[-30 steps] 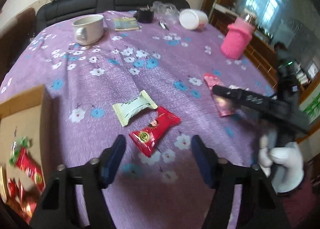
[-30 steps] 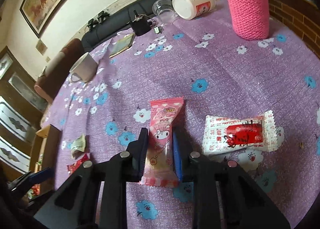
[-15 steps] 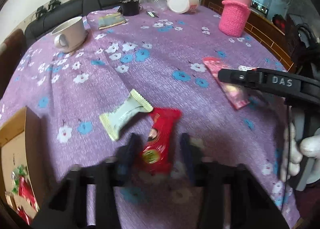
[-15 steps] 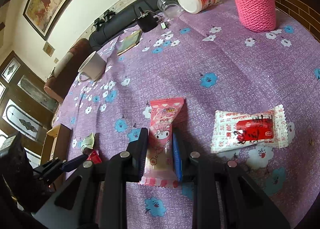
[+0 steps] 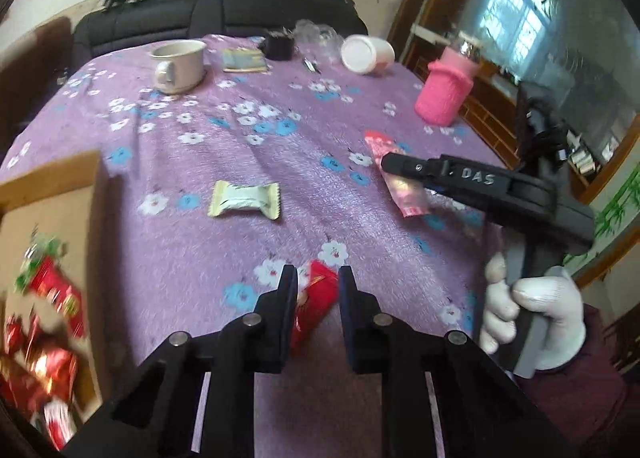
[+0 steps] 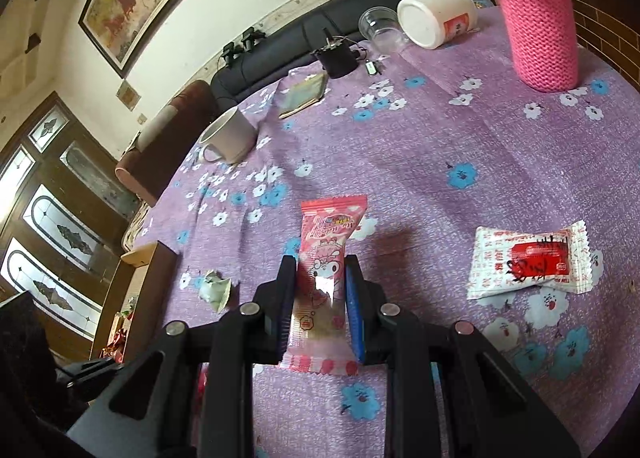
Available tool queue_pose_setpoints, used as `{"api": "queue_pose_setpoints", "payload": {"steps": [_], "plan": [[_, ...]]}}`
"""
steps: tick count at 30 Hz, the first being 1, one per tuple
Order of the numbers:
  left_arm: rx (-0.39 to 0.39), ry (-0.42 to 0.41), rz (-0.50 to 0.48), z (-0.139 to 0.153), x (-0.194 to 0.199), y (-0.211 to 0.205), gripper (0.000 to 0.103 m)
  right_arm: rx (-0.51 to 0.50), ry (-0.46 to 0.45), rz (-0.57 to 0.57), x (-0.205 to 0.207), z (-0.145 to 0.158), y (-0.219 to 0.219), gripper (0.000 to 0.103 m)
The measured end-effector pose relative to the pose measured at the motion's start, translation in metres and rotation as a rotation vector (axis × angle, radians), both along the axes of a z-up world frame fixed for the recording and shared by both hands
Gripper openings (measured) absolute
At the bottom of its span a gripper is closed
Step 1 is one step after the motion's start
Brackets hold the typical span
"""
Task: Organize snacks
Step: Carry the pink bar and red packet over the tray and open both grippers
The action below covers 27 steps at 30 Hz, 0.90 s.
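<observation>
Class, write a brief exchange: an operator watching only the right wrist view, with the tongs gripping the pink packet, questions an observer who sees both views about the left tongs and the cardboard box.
Operator: My right tongs grip the pink packet. What do the left tongs have?
Observer: The left tongs are closed on a red packet, over the purple cloth.
Operator: I see only a corner of the cardboard box. What is in it?
Observer: It holds several red-wrapped snacks.
</observation>
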<state>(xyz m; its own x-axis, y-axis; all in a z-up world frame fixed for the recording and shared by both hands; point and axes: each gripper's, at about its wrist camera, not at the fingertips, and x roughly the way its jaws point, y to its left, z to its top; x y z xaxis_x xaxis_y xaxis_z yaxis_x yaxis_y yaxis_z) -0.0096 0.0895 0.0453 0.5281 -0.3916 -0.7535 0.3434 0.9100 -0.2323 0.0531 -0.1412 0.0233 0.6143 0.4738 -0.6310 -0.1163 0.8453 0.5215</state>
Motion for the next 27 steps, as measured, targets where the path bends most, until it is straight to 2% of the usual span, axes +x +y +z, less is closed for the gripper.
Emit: {"api": "queue_pose_setpoints", "payload": {"steps": [2, 5, 7, 9, 11, 13, 14, 15, 16, 17, 21, 27], "plan": [[-0.009, 0.009, 0.005, -0.001, -0.006, 0.004, 0.019, -0.006, 0.002, 0.002, -0.001, -0.001, 0.003, 0.025], [0.051, 0.007, -0.013, -0.008, -0.008, -0.004, 0.026, -0.009, 0.007, 0.009, -0.004, -0.002, 0.008, 0.025], [0.068, 0.020, -0.034, -0.012, -0.003, -0.009, 0.050, -0.014, 0.004, 0.016, -0.005, -0.001, 0.011, 0.025], [0.108, 0.014, -0.065, -0.020, 0.004, -0.019, 0.061, -0.014, -0.002, 0.024, -0.007, 0.000, 0.012, 0.025], [0.162, 0.012, -0.091, -0.029, 0.008, -0.029, 0.061, -0.016, -0.007, 0.027, -0.007, 0.001, 0.013, 0.025], [0.200, 0.022, -0.115, -0.039, 0.011, -0.037, 0.059, -0.015, -0.004, 0.031, -0.007, 0.000, 0.013, 0.025], [0.229, -0.009, -0.120, -0.040, 0.009, -0.041, 0.055, -0.014, -0.002, 0.032, -0.006, -0.001, 0.013, 0.025], [0.242, -0.017, -0.119, -0.041, 0.008, -0.043, 0.040, -0.013, 0.001, 0.034, -0.006, -0.001, 0.013, 0.025], [0.225, -0.012, -0.116, -0.039, 0.007, -0.043, 0.016, -0.011, 0.003, 0.037, -0.005, -0.002, 0.013, 0.025], [0.197, 0.008, -0.107, -0.038, 0.008, -0.040, 0.017, -0.011, 0.002, 0.039, -0.006, -0.002, 0.013, 0.025], [0.145, 0.005, -0.064, -0.030, 0.003, -0.027, 0.017, -0.006, -0.011, 0.052, -0.007, 0.000, 0.015, 0.025], [0.026, -0.032, 0.016, 0.001, -0.019, 0.015, 0.017, -0.003, -0.036, 0.081, -0.012, 0.004, 0.023, 0.025]]}}
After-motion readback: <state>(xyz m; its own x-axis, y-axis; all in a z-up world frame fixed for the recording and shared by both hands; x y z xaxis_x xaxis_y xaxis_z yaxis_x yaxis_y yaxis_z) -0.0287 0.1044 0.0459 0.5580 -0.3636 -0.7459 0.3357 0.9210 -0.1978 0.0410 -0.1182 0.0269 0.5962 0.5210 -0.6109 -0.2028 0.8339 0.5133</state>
